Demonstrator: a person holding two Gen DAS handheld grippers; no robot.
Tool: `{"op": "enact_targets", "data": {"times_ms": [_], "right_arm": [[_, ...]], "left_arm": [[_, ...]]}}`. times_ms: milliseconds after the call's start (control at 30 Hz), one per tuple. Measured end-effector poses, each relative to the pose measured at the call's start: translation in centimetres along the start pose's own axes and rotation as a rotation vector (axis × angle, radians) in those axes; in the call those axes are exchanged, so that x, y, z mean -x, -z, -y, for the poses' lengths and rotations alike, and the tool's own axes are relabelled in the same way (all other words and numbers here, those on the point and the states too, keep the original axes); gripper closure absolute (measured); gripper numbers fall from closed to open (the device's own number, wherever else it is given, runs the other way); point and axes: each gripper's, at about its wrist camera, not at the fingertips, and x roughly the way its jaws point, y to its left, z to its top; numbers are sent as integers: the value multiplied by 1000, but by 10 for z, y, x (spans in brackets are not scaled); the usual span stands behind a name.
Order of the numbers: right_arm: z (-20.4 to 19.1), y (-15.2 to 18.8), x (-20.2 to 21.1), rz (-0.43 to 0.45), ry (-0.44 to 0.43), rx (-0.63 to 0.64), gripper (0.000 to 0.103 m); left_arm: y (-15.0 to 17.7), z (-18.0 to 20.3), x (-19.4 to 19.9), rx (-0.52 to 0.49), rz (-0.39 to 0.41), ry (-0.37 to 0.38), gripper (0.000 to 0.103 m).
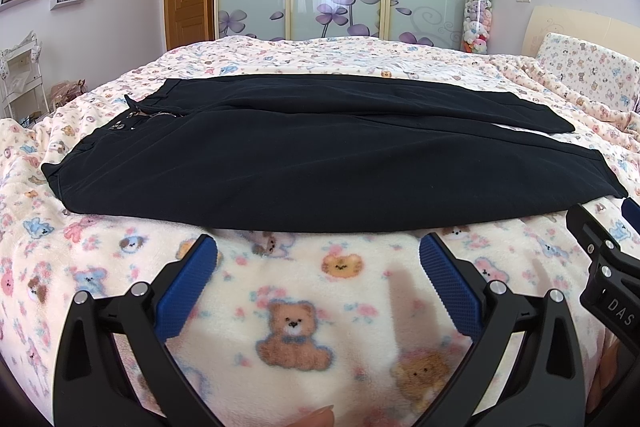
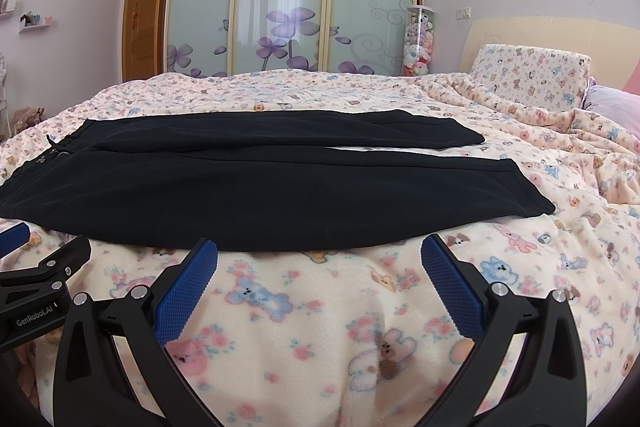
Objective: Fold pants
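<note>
Dark navy pants (image 1: 304,163) lie flat across the bed, waistband and zipper (image 1: 160,115) at the left, both leg ends at the right. They also show in the right wrist view (image 2: 256,187). My left gripper (image 1: 318,247) is open and empty, just short of the pants' near edge. My right gripper (image 2: 319,247) is open and empty, also just short of the near edge, further toward the leg ends. The right gripper shows at the right edge of the left wrist view (image 1: 608,267); the left gripper shows at the left edge of the right wrist view (image 2: 36,267).
The bed has a cream blanket with a teddy-bear print (image 1: 296,339). A pillow (image 2: 528,79) and headboard (image 2: 540,39) are at the far right. Sliding wardrobe doors with purple flowers (image 2: 288,7) stand behind the bed, with a clear tube of plush toys (image 2: 418,43) beside them.
</note>
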Motion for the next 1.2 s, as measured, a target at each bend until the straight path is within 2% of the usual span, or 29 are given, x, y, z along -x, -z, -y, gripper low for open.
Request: {"op": "enact_targets", "data": {"times_ms": [500, 667, 733, 800, 933, 1100, 1200], "right_arm": [[1, -1, 1, -5, -6, -4, 1], [12, -15, -4, -4, -100, -27, 1], [23, -30, -4, 29, -181, -55, 1], [38, -53, -11, 54, -223, -83, 1], [60, -100, -45, 8, -262, -135, 1], [94, -159, -114, -67, -263, -289, 1], [117, -188, -171, -83, -190, -364, 1]], "left_arm": [[0, 0, 0, 1, -1, 0, 2], [-1, -3, 1, 19, -10, 30, 2], [-1, -10, -1, 50, -8, 56, 2], [-4, -15, 0, 80, 1, 76, 2], [-21, -20, 5, 61, 42, 32, 2], [-45, -27, 7, 24, 107, -77, 2], [-50, -36, 7, 49, 149, -93, 2]]}}
